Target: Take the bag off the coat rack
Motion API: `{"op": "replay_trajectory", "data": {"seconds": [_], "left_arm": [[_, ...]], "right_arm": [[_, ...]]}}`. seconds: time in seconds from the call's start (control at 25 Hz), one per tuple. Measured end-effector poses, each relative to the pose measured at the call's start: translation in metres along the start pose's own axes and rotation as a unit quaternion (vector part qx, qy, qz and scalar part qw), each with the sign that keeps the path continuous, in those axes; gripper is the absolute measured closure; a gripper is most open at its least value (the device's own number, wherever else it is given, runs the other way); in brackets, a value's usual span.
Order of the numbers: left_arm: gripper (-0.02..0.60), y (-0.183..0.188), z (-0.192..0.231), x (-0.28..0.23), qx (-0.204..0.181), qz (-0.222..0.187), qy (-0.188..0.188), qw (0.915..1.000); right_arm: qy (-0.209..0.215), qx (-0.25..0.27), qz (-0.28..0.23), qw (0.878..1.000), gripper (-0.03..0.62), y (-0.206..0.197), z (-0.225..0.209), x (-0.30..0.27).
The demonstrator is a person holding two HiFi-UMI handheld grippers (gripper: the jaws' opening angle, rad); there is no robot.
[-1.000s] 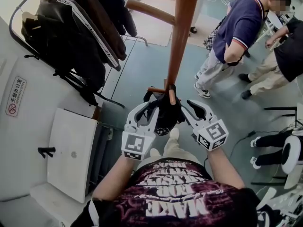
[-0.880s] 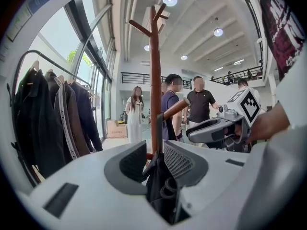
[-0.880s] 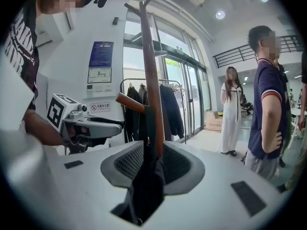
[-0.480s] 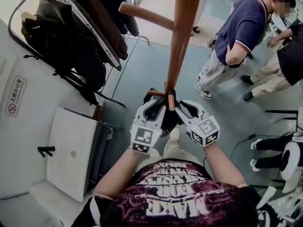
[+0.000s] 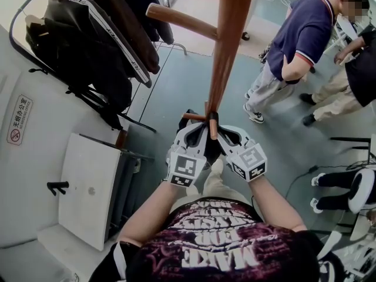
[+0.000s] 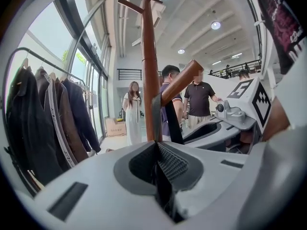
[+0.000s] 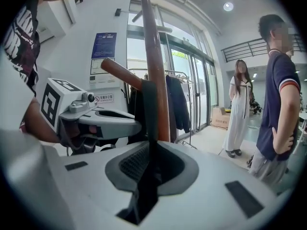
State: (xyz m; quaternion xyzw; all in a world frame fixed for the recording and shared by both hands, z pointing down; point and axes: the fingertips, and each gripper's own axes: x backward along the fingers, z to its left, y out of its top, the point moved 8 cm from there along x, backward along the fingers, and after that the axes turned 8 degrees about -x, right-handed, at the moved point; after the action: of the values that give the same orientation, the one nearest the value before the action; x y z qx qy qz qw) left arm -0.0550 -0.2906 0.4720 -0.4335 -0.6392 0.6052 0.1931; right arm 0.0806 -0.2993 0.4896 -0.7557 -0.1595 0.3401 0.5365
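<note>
Bag strap [image 7: 148, 110] within closing right claw [image 7: 151, 146]

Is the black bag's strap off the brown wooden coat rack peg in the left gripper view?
No, the black strap hangs looped over the slanted brown wooden peg.

Wooden coat rack [image 5: 226, 46] standing on grey floor [image 5: 176, 87], black bag [image 5: 210, 150] hanging from its lower peg [image 5: 212, 128]

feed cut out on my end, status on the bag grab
Left gripper shut on strap. Right gripper closing on strap. Bag hangs on coat rack peg, not lifted yet. Upward-sloping peg tip to clear.
</note>
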Motion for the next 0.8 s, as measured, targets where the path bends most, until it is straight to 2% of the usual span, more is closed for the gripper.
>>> {"op": "replay_trajectory", "data": {"seconds": [0.16,0.28,0.56,0.8], "left_arm": [[0.571,0.0,-0.001,-0.004,-0.006,-0.005,0.014,0.9999],[0.572,-0.001,0.0,-0.003,0.009,-0.009,0.018,0.9997],[0.574,0.0,0.001,0.01,0.032,-0.008,-0.002,0.9994],[0.574,0.009,0.001,0.029,0.053,-0.011,-0.005,0.9985]], "right_arm": [[-0.018,0.011,0.003,1.0,0.574,0.001,-0.001,-0.002],[-0.029,0.01,0.01,0.999,0.585,0.003,0.001,-0.002],[-0.035,-0.019,0.009,0.999,0.586,0.002,0.005,0.01],[-0.035,-0.045,-0.007,0.998,0.586,0.006,0.014,0.025]]}}
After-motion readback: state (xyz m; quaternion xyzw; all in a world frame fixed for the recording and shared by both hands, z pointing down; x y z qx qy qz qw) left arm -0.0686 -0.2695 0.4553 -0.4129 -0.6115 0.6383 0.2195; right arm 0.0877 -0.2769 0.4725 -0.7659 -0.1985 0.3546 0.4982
